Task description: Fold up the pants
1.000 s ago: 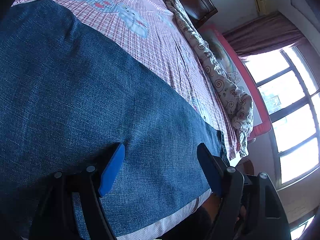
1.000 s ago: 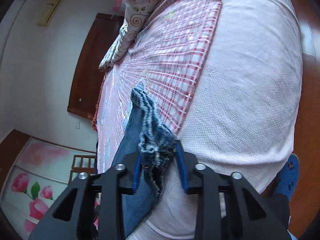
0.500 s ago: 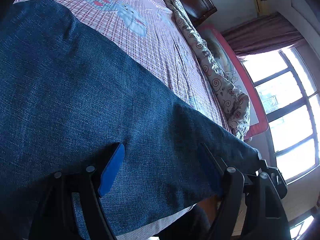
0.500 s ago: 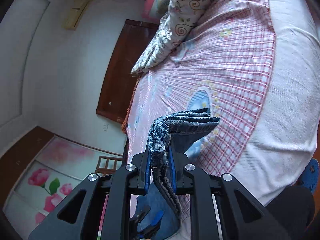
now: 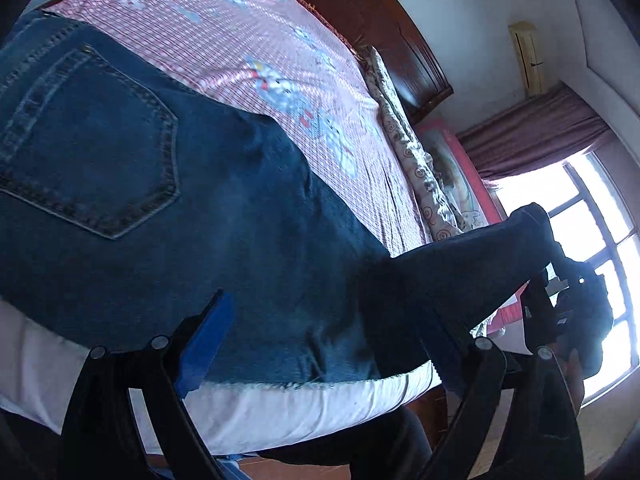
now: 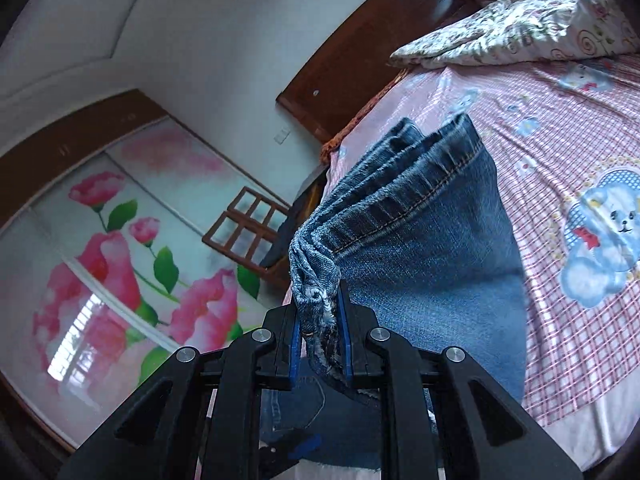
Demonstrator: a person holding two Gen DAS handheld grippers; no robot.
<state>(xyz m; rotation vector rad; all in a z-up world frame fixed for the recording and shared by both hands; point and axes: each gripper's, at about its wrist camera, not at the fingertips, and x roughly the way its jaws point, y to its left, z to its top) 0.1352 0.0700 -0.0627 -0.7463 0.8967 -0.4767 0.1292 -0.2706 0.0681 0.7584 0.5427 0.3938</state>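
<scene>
Blue denim jeans (image 5: 168, 208) on the bed, seat end flat, leg end lifted. In my left wrist view the denim is dark indigo with contrast stitching; a back pocket (image 5: 86, 148) sits at 9 o'clock, its point aimed toward 6. A raw fraying edge runs along the bottom of the cloth at 6 o'clock, just above the white mattress edge (image 5: 280, 416). The pink checked sheet (image 5: 256, 52) with cartoon prints shows past the jeans from 11 to 2 o'clock.

Long axis: runs from the pocket end at 9 o'clock across to 3 o'clock, where the legs rise off the bed as a dark band up to my right gripper (image 5: 548, 276), seen from outside there.

My left gripper (image 5: 324, 336) has just been opening its jaws; they stand wide apart over the flat denim, blue pads clear of each other. Can't tell if the pads touch the cloth below.

Right wrist view: right gripper (image 6: 320, 332) jaws pinched together on the bunched leg hems (image 6: 316, 280), worn pale and frayed at the pinch. The stacked cuffs fan out toward 1 o'clock, orange stitching visible, the leg panel hanging down toward 5 o'clock over the sheet. Floral pillow (image 6: 520, 28) at 1 o'clock, wooden headboard (image 6: 360, 60) at 12, flower-painted wardrobe door (image 6: 120, 248) at 9.
</scene>
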